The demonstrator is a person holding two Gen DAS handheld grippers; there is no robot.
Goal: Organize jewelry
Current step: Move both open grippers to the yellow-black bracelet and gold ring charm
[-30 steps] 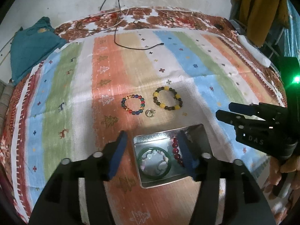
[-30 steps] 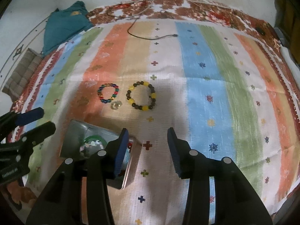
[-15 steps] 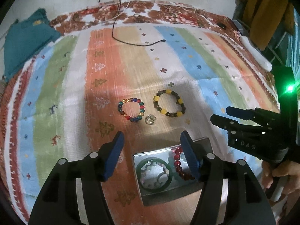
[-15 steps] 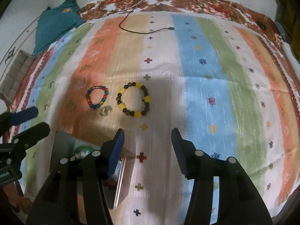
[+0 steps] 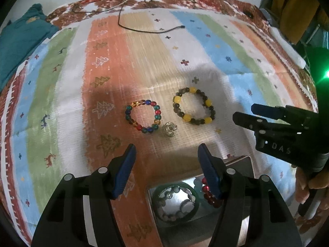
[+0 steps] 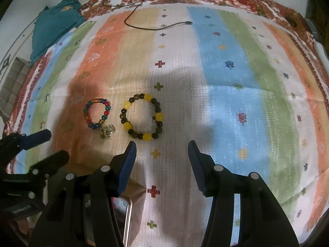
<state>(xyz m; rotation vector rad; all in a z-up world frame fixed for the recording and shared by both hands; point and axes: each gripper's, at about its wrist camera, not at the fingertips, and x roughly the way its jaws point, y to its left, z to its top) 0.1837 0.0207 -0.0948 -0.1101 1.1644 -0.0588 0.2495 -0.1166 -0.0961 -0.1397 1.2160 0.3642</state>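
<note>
Two grippers, left gripper (image 5: pixel 166 154) and right gripper (image 6: pixel 162 152), hover with jaws spread, empty; ahead of the left jaws, ring (image 5: pixel 169 129) touches bead bracelet (image 5: pixel 143 116), risking snagging both.

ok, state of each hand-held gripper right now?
Left hand-held gripper: open, holding nothing.
Right hand-held gripper: open, holding nothing.

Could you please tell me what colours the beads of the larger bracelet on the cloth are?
Yellow and dark brown beads on the larger bracelet, clearest in the right wrist view.
</note>
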